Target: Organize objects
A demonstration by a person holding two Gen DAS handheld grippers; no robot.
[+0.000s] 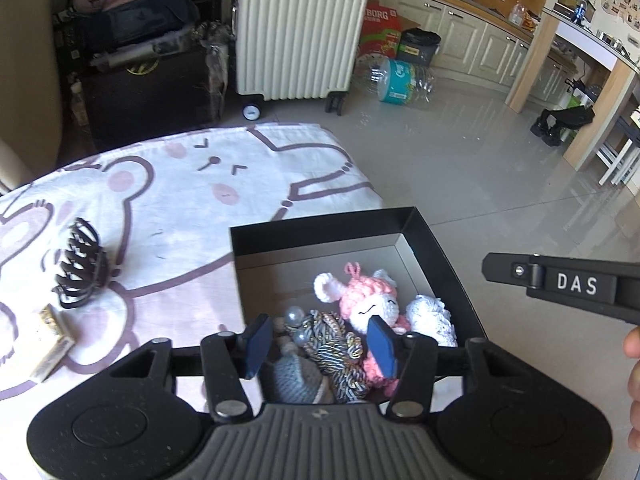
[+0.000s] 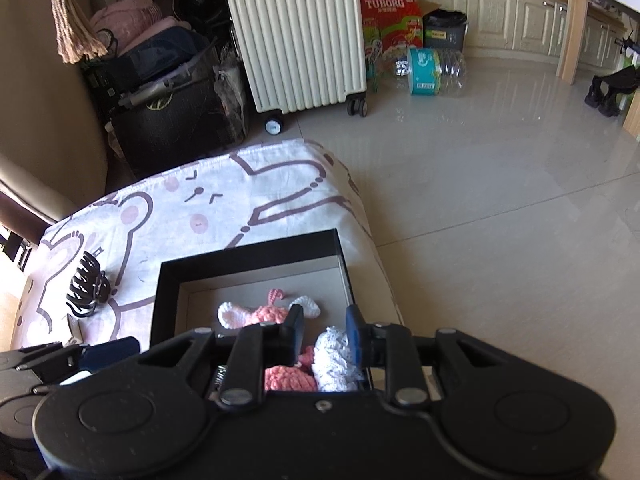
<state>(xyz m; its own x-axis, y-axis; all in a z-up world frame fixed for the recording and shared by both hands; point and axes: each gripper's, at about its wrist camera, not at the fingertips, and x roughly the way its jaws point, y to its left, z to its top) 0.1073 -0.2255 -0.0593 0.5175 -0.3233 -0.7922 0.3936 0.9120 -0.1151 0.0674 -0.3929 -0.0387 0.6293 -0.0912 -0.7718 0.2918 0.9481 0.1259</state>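
Note:
A black open box sits at the right edge of a bear-print sheet. Inside lie a pink crochet llama, a white crochet piece, a blue-gold tassel cord, a grey crochet item and pearl beads. My left gripper hangs open over these, its pads touching nothing. My right gripper is above the box's right side, jaws nearly together and empty. A dark hair claw lies on the sheet to the left.
A small cream box lies near the hair claw. Beyond the sheet stand a cream suitcase, dark bags and a pack of water bottles on a glossy tiled floor. A person's hand shows at the right edge.

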